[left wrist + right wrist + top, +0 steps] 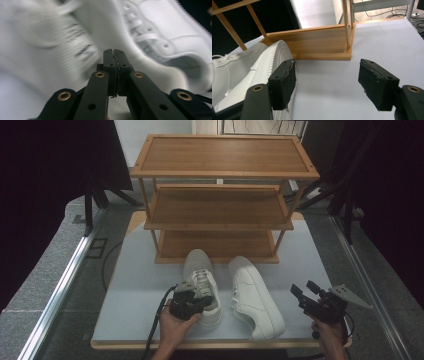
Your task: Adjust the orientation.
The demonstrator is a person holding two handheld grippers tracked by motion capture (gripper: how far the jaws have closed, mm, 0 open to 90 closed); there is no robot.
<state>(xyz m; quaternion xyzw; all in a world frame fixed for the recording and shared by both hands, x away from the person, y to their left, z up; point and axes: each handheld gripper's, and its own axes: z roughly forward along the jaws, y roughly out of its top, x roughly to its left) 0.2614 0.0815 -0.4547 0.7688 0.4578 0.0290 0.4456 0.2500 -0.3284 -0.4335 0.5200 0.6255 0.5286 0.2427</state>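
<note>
Left claw (200,304): held in the person's left hand (175,325) at the near edge of the surface (140,290), sitting over the heel end of the left shoe (201,280). In the left gripper view the claw (114,53) has its two black jaws pressed flat together, tips meeting with no gap; whether any of the shoe is pinched between them cannot be told. The white shoe (150,37) behind the jaws is blurred; lace eyelets and a padded collar can be made out to the right of the jaws.

Left shoe: white, upright on its sole, toe pointing toward the wooden rack (220,200), toe just short of the rack's bottom shelf.

Right shoe (255,295): white, just beside the left one and apart from it, tipped so that its sole side faces right. Toe toward the rack, heel near the front edge of the surface.

Rack: three wooden tiers, standing at the far part of the surface, all tiers bare.

Right claw (306,290): held in the right hand (330,332) near the front right corner of the surface, well clear of the right shoe in the high view. In the right gripper view the claw (327,83) has jaws spread wide, nothing between them but bare surface (387,40). The ribbed sole edge of the shoe (257,67) lies against the left jaw's outer side; contact cannot be confirmed. The rack's bottom shelf (319,47) is ahead.
</note>
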